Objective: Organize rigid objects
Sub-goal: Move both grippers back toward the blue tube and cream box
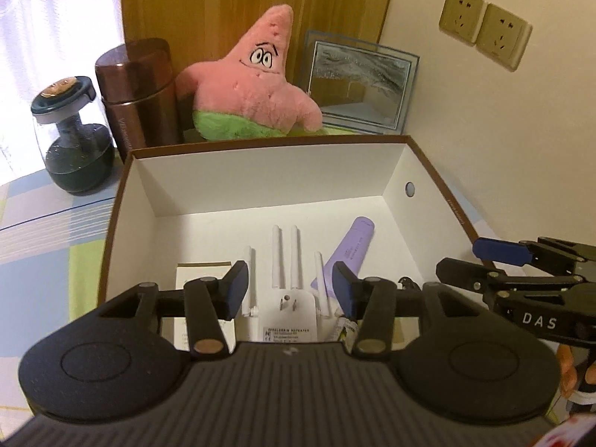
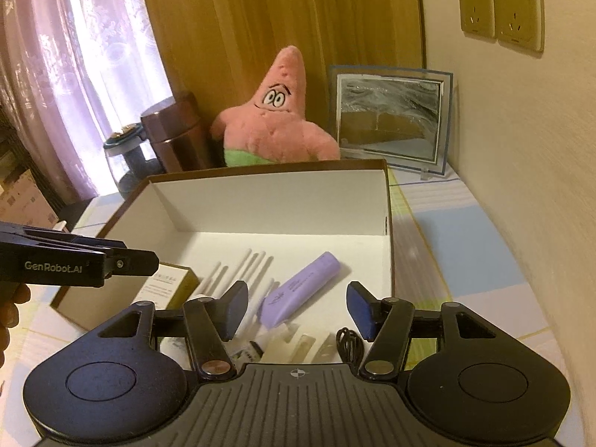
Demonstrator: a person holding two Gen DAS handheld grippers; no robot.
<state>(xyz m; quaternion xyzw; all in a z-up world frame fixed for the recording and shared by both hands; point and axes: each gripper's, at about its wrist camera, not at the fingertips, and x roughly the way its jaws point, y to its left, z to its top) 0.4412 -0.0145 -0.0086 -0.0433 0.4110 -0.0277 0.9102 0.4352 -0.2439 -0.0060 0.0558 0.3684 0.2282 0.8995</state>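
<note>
Both hand-held grippers hover over the open box (image 1: 395, 171) on the desk (image 2: 465, 231): the left hand-held gripper (image 1: 290, 290) and the right hand-held gripper (image 2: 296, 307) each stand partly open with nothing between the pads. Inside the box lie a white repeater (image 1: 288, 305), a purple tube (image 2: 301, 283) and a small carton (image 2: 169, 285), near one another

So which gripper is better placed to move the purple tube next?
Probably the right gripper: open and empty, with the purple tube just ahead between its fingers. The left gripper faces the white repeater.
</note>
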